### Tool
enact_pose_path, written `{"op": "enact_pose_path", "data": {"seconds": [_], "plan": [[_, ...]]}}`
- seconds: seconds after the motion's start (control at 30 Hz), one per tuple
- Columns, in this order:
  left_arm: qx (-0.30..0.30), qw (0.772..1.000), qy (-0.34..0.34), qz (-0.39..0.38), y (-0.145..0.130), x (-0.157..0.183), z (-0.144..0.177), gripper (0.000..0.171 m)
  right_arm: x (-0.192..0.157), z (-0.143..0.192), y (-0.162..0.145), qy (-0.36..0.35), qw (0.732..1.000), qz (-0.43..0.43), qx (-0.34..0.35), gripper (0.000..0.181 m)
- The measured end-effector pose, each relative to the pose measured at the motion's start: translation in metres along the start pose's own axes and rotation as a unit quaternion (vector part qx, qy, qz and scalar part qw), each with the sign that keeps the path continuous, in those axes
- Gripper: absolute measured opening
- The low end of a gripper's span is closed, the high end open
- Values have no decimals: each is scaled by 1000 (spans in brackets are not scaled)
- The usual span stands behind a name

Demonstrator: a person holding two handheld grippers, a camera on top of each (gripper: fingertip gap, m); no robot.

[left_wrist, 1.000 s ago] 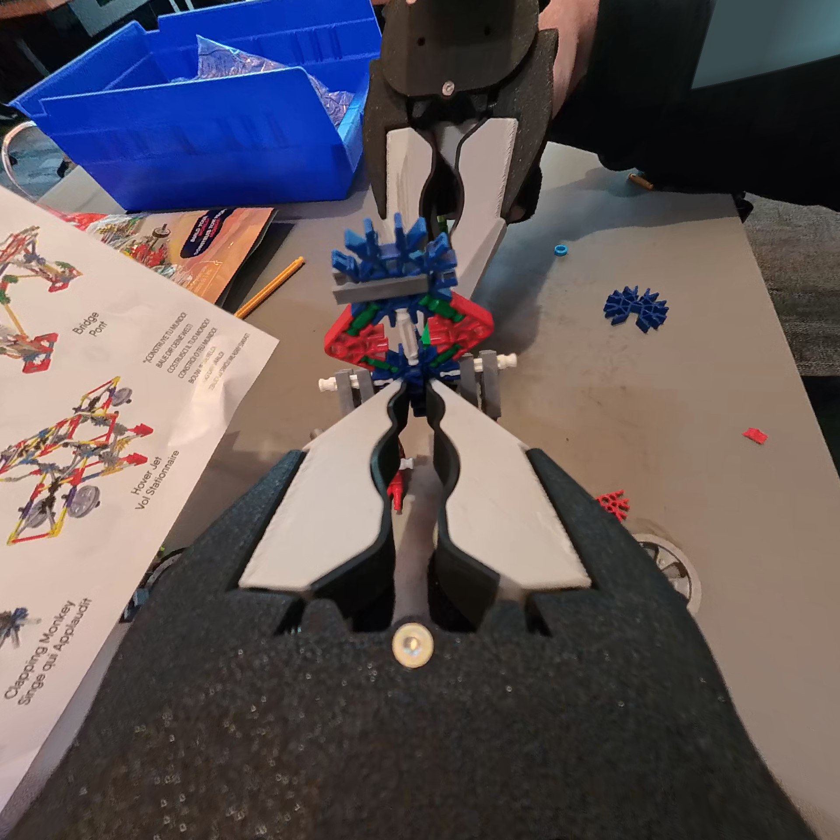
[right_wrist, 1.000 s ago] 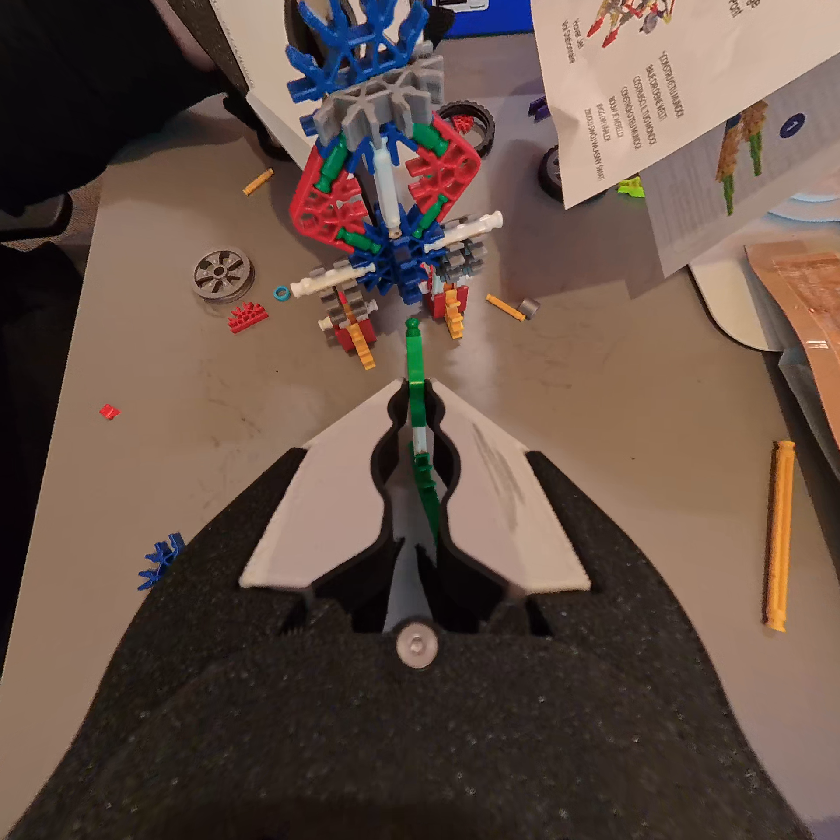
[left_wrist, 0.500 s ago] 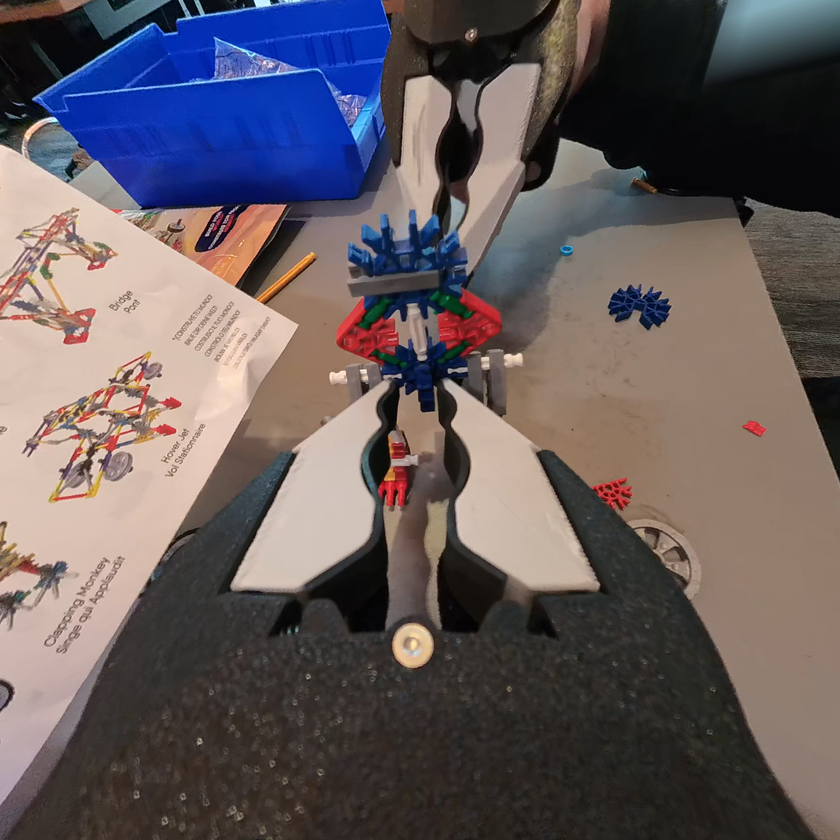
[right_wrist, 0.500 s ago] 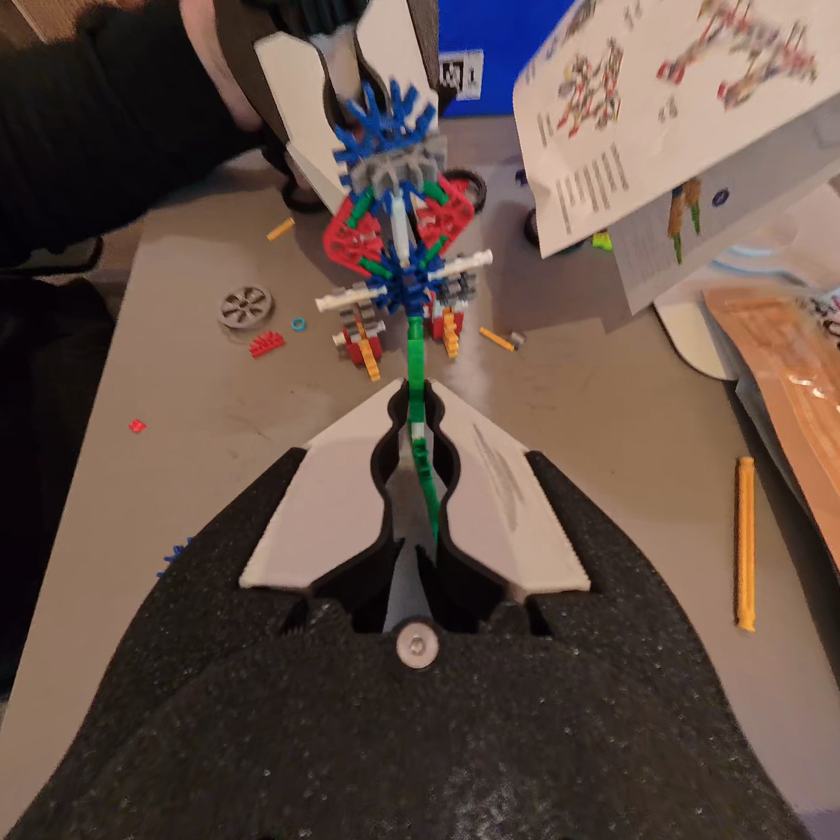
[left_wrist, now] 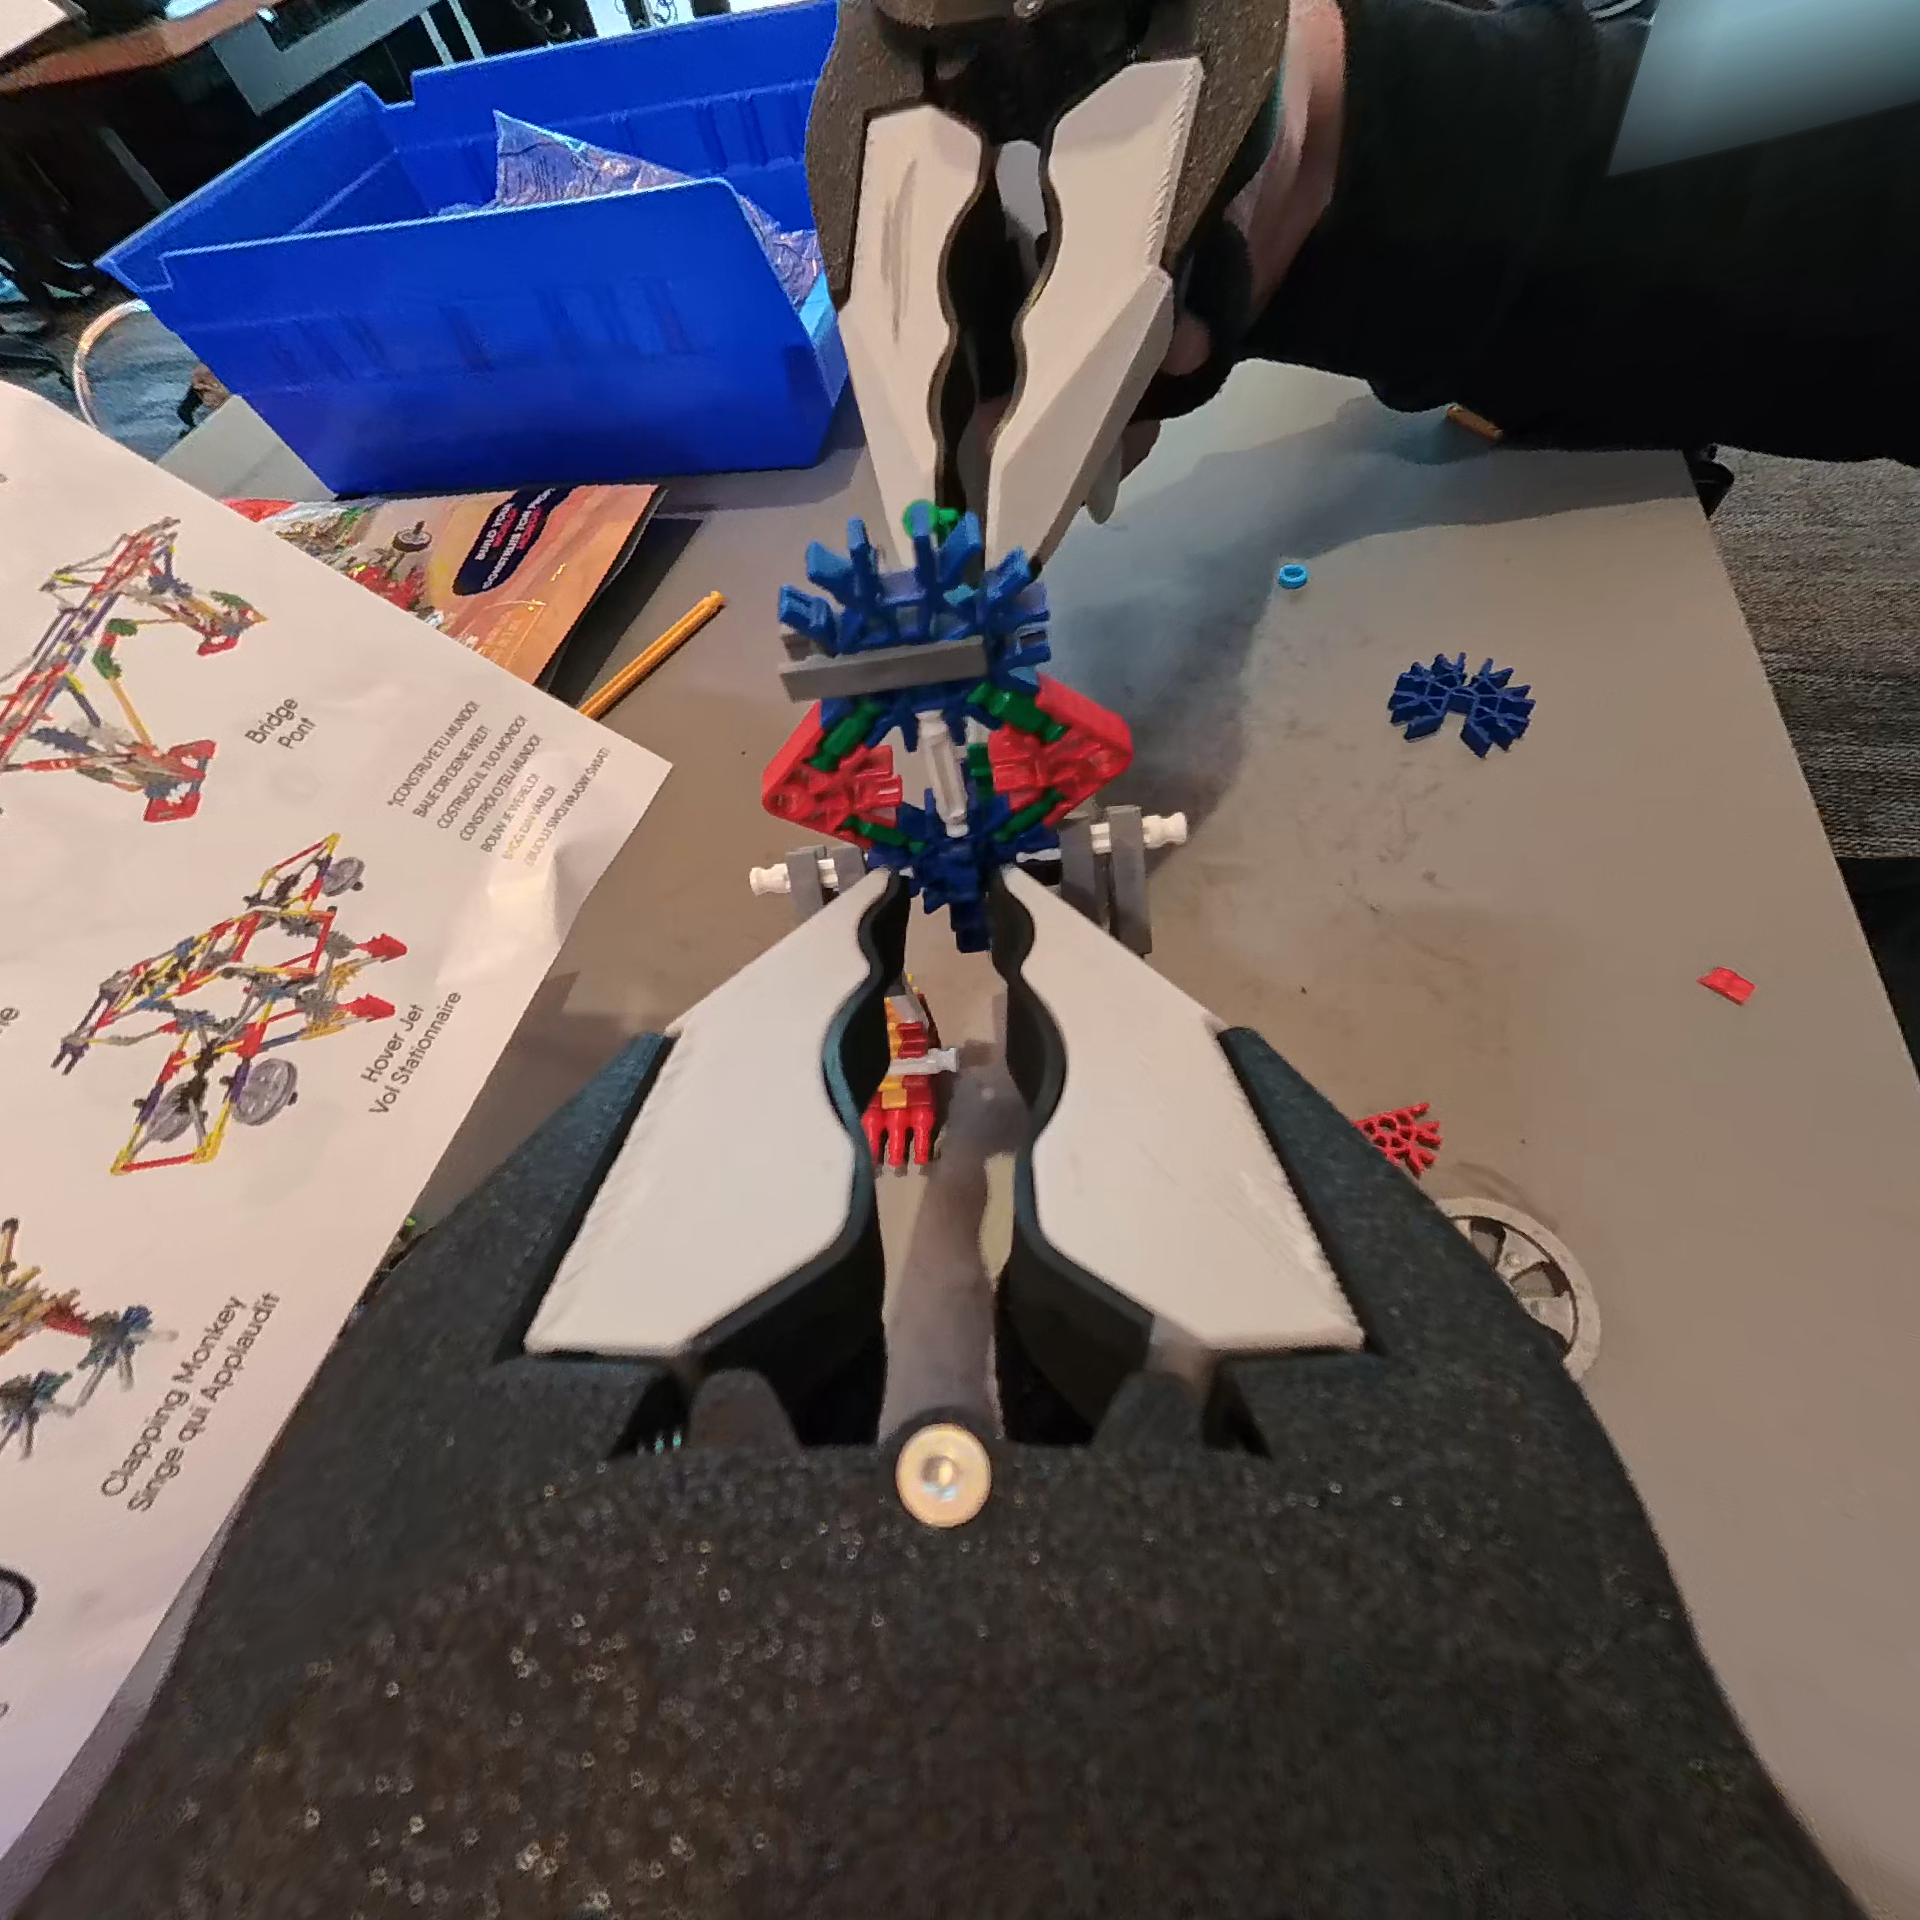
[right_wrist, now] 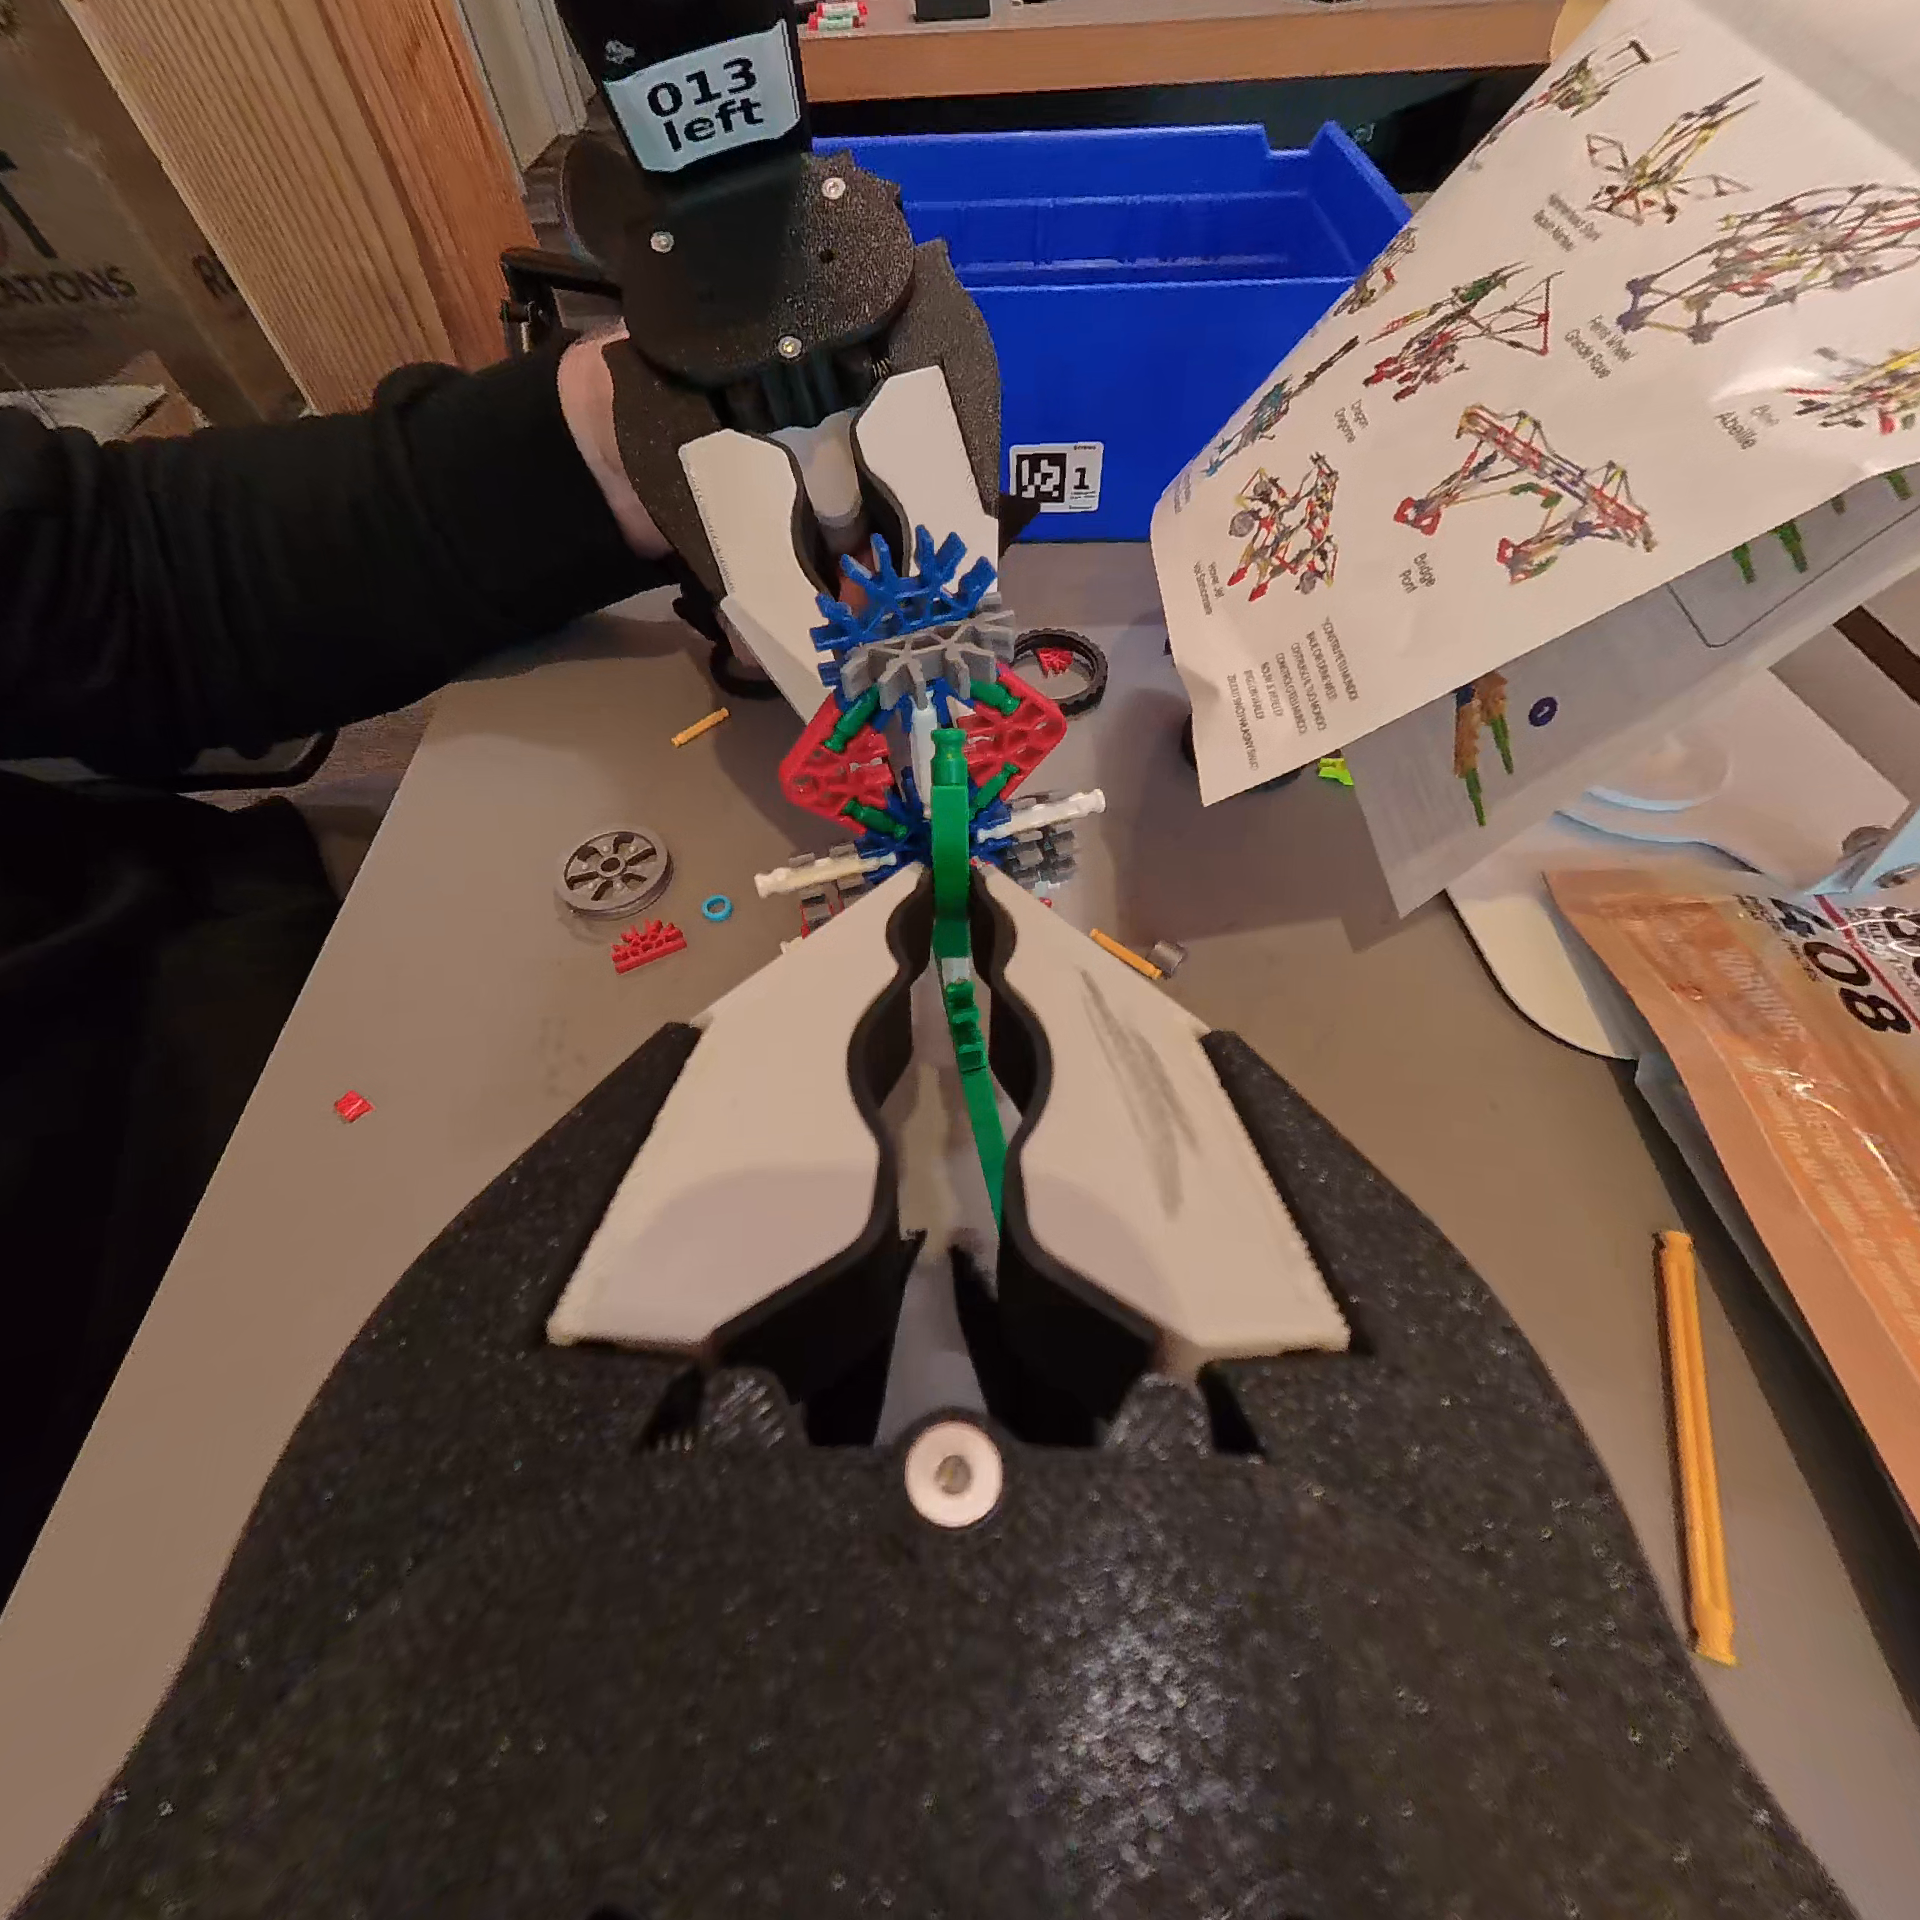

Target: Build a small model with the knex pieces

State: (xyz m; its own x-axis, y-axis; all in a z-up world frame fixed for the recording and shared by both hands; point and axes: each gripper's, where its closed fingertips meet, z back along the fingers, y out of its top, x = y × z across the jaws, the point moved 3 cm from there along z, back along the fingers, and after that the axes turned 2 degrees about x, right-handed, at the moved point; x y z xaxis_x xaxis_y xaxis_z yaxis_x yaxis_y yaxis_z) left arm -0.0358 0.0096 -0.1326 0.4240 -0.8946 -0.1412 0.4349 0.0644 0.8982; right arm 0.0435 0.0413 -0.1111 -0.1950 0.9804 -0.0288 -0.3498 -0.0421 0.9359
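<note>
A small construction-toy model (left_wrist: 940, 748) of snap-together plastic stands upright near the middle of a scuffed grey table (left_wrist: 1455, 935), caught between two hand-held grippers. Its body is a red lattice diamond braced with short green struts around a white centre rod, with spiky blue snowflake connectors above and below, a flat grey connector near the top and white axles carrying grey pieces at the base.

The left gripper (left_wrist: 943, 899), with smooth pale-grey wavy-edged fingers set in grainy black foam, pinches the lower blue connector. The right gripper (right_wrist: 948, 883), built the same way, is pressed onto a slim green rod (right_wrist: 951, 831) that juts past its tips, its rounded end level with the red diamond; in the left wrist view that green end shows just above the top blue connector. Whether the rod touches the model cannot be told.

Loose parts lie scattered about: a blue snowflake pair (left_wrist: 1460, 704), a red chip (left_wrist: 1725, 984), a small blue ring (left_wrist: 1291, 575), a grey spoked wheel (right_wrist: 615, 871), a red toothed connector (right_wrist: 647, 945) and a long orange rod (right_wrist: 1694, 1444). A glossy blue plastic bin (left_wrist: 499, 312) holding crinkled clear bags stands behind, beside a white printed sheet (left_wrist: 208, 935) of coloured model drawings. A person's black sleeve (right_wrist: 260, 561) reaches in from the side
</note>
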Motion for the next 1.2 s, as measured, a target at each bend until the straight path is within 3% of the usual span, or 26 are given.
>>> {"op": "enact_pose_path", "data": {"seconds": [0.33,0.53,1.2], "plan": [[-3,1000,-7,-4,-2,2,-4,12,-4,-1,3,34,999,7,-7,6],[-4,1000,-10,-5,-2,3,-5,10,-1,-9,1,28,999,25,-34,6],[1,1000,-22,0,-3,5,-8,6,-3,-9,2,32,999,29,-31,6]]}}
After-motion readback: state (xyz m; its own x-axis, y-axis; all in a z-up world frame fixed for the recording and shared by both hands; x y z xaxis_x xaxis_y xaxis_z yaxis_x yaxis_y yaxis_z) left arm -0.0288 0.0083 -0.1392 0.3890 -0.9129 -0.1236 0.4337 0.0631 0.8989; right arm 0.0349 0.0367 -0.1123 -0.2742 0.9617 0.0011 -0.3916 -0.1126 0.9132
